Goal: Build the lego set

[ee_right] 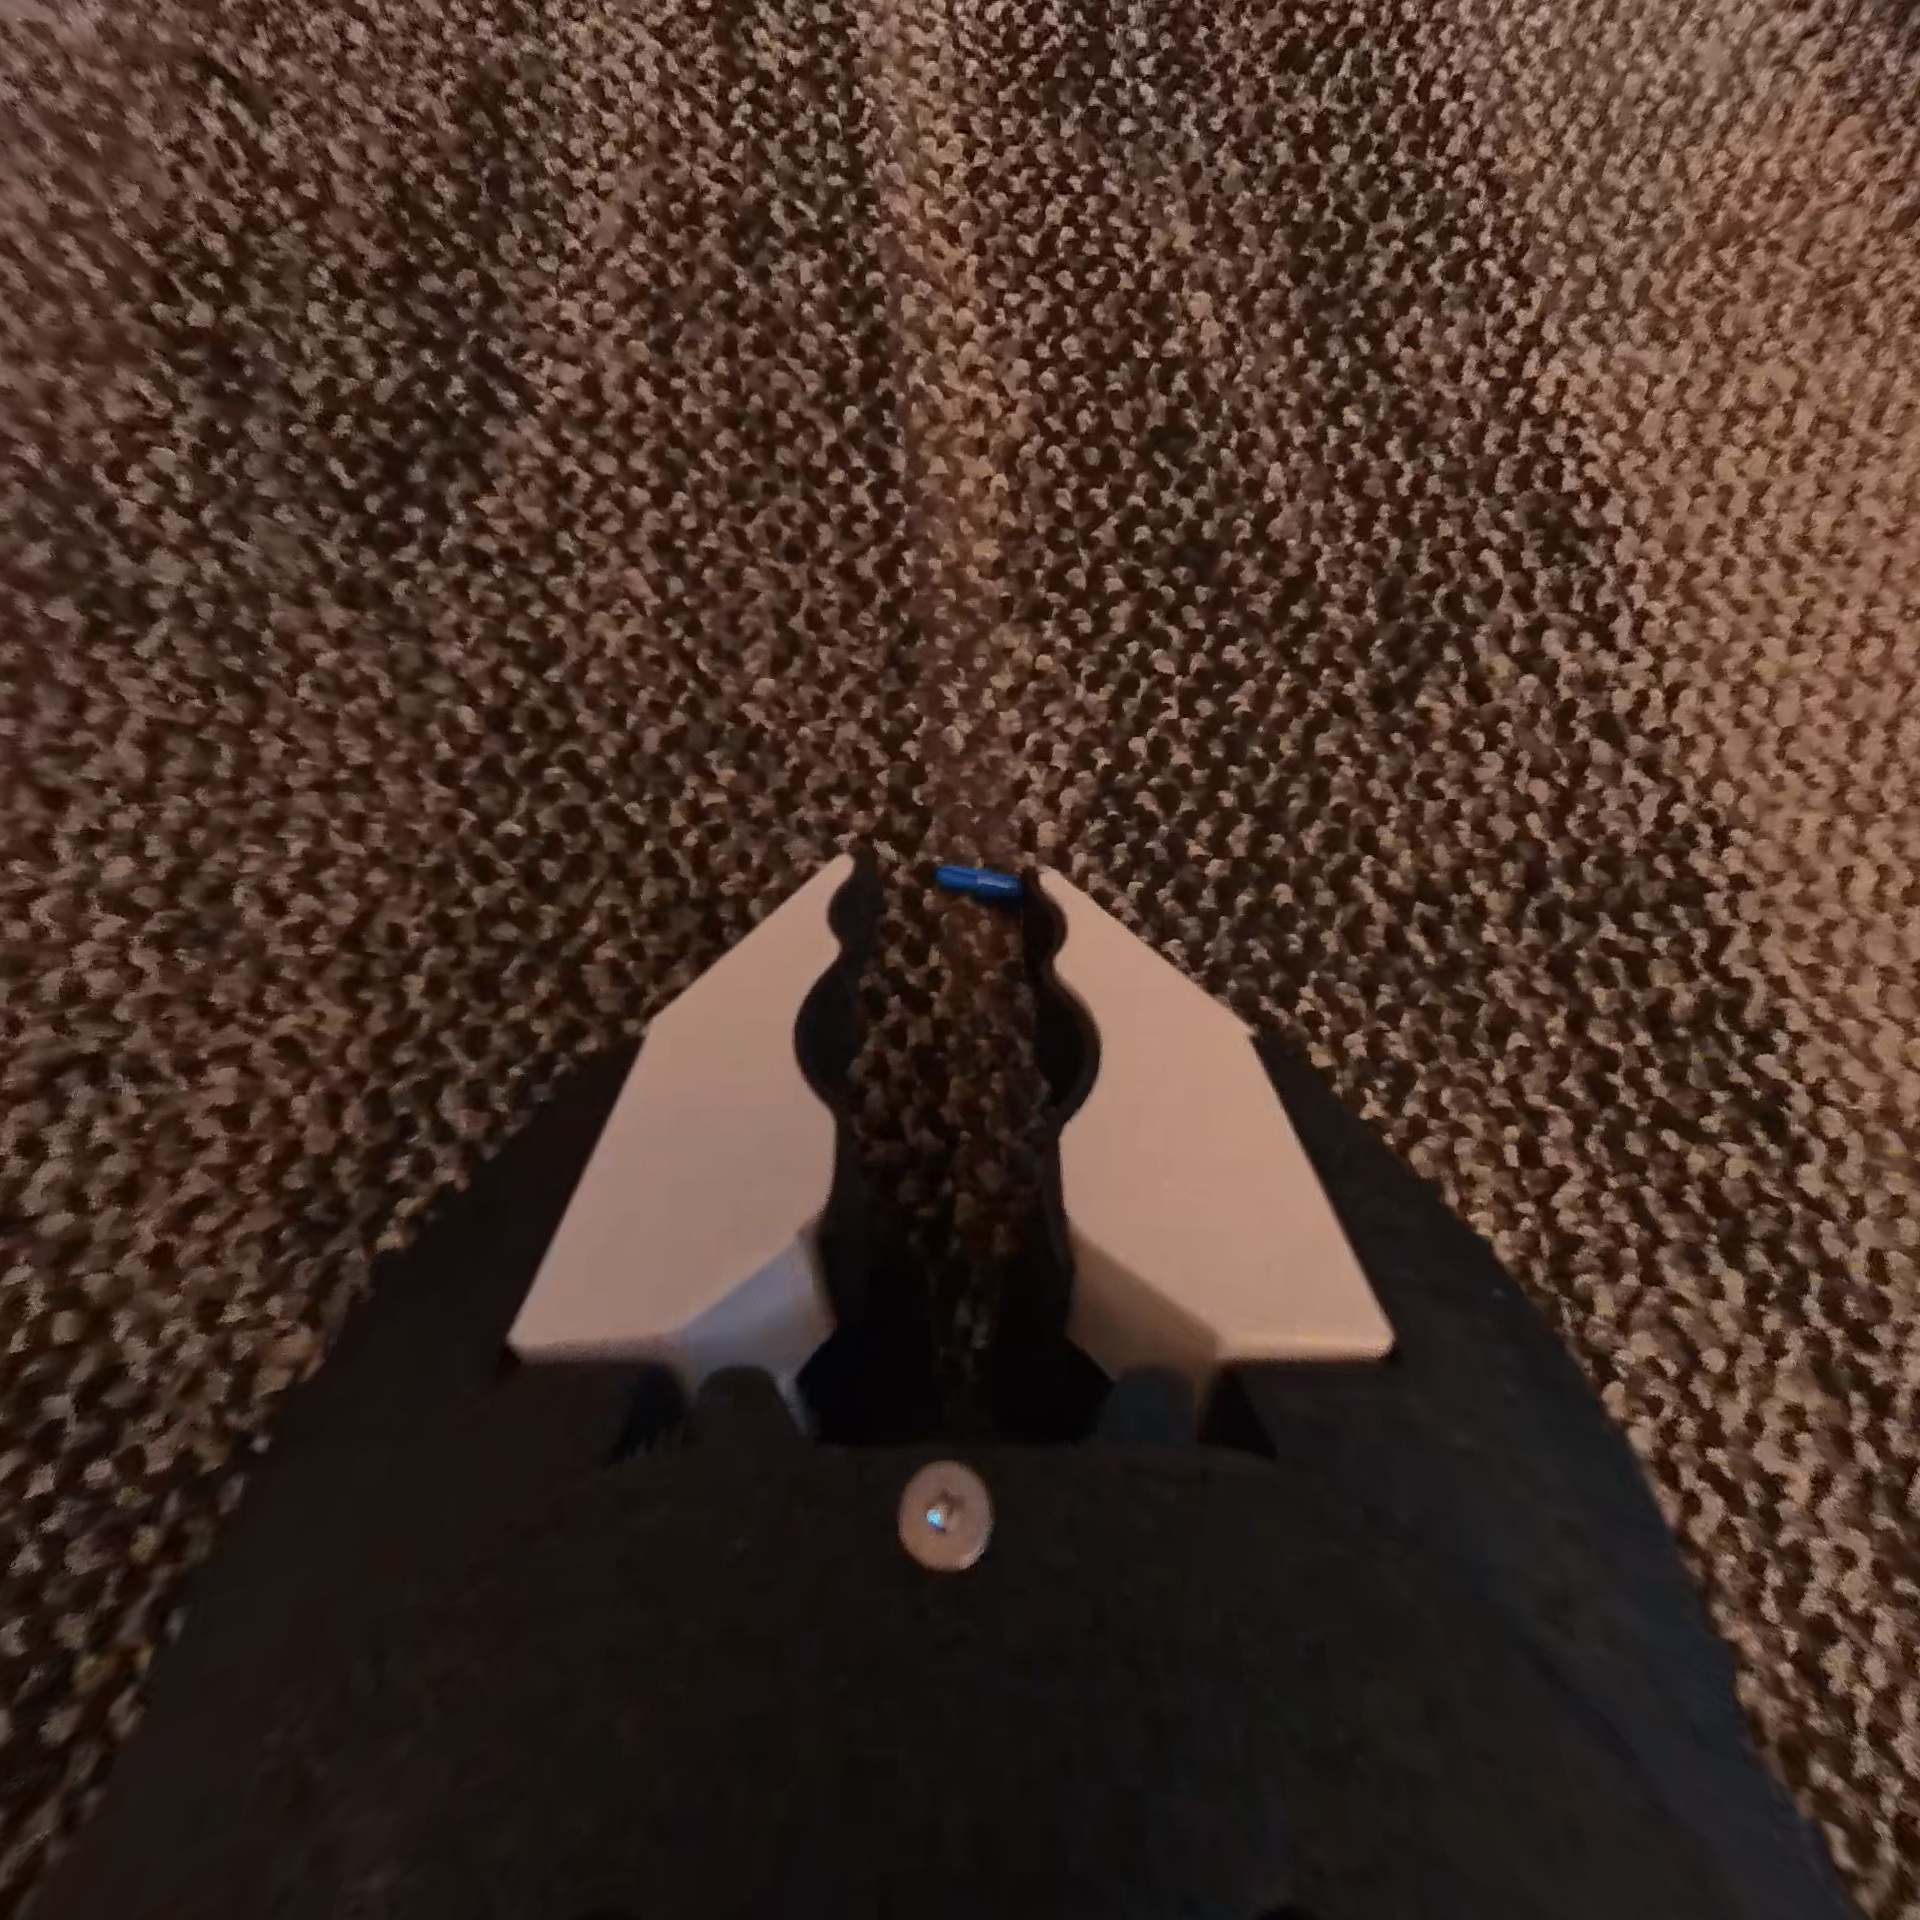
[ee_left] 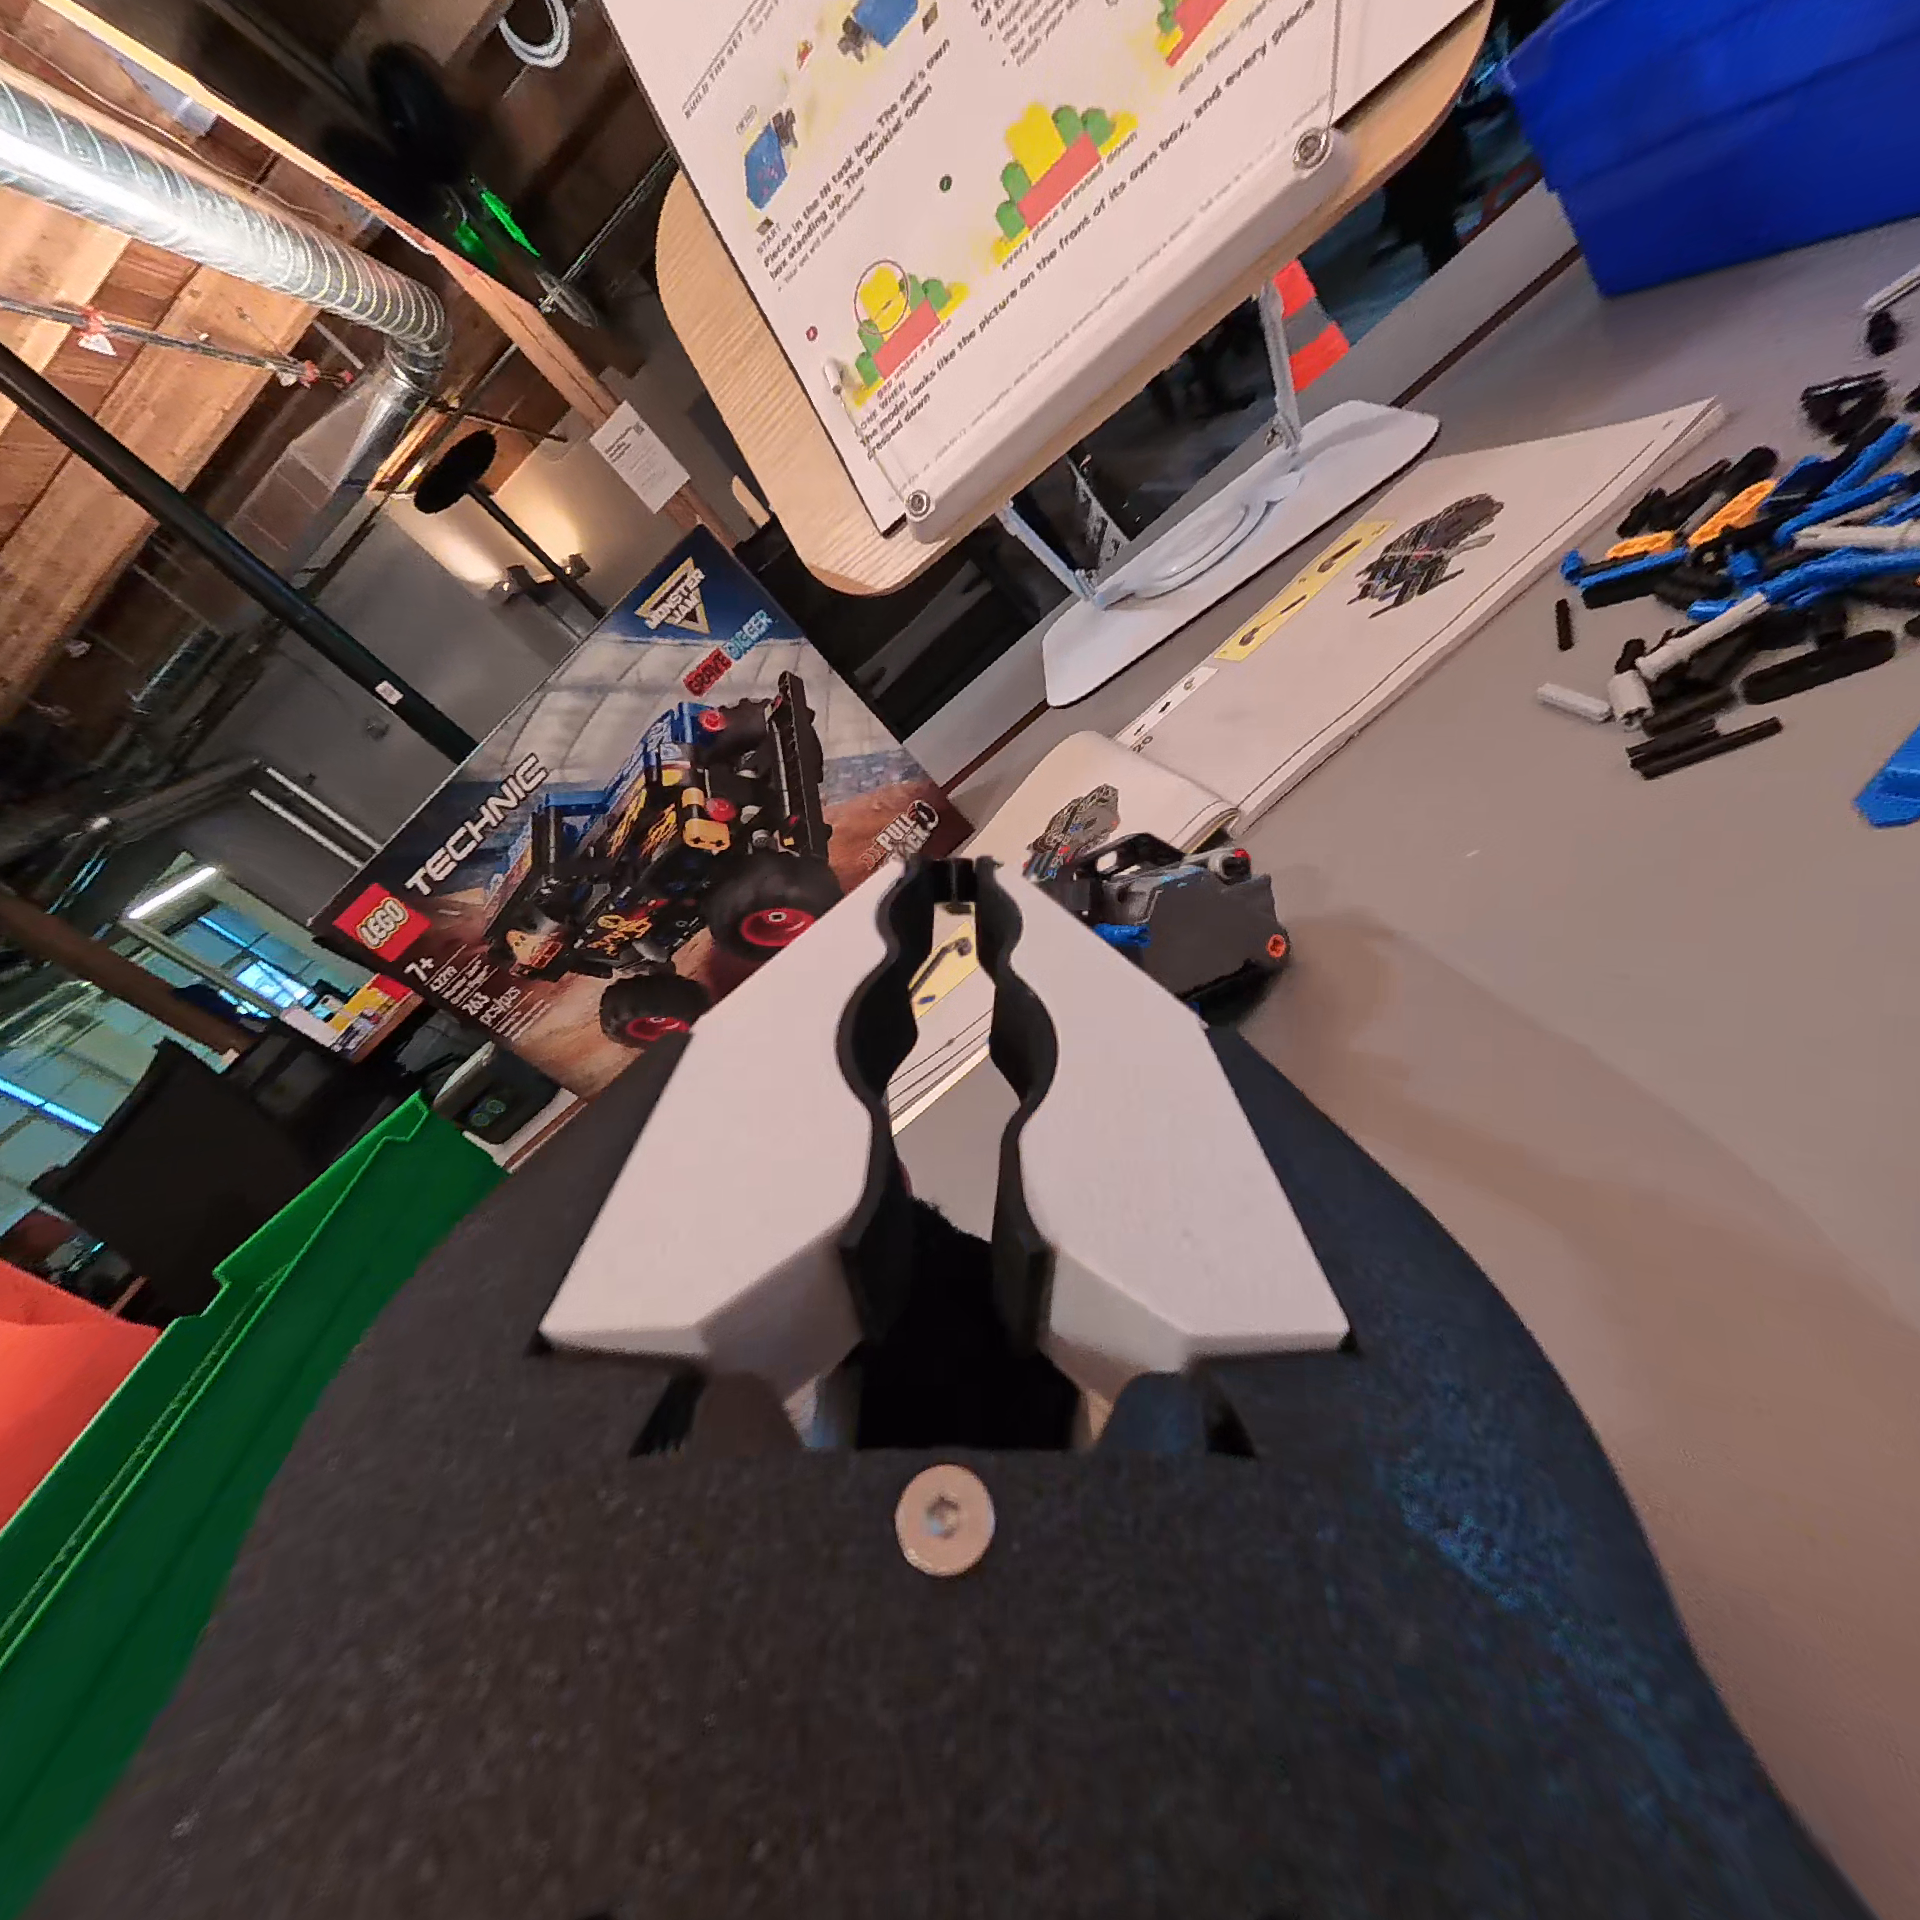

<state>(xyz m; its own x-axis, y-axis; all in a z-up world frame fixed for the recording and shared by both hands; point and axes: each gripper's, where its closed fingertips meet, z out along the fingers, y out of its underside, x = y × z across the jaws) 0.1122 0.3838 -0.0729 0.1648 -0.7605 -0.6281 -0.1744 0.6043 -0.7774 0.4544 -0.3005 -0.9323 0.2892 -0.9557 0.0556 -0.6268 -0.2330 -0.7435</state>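
My left gripper (ee_left: 951,881) is held above the grey table (ee_left: 1507,1039), shut on a small black Lego pin (ee_left: 950,885) at its fingertips. Just beyond it, a partly built black, grey and blue Lego vehicle (ee_left: 1174,914) stands on the table beside the open instruction booklet (ee_left: 1382,623). A pile of loose black, blue, grey and orange pieces (ee_left: 1745,603) lies at the right. My right gripper (ee_right: 948,878) is open and points down at a speckled brown carpet (ee_right: 935,416). A small blue pin (ee_right: 977,881) lies on the carpet between its fingertips, close to the right finger.
The set's box (ee_left: 623,831) stands at the back left. A white instruction board on a stand (ee_left: 1039,208) rises behind the booklet. A blue bin (ee_left: 1725,145) is at the far right. A green bin (ee_left: 208,1403) and a red one (ee_left: 62,1382) are at the left. About 115 cm separates my left fingertips from my right.
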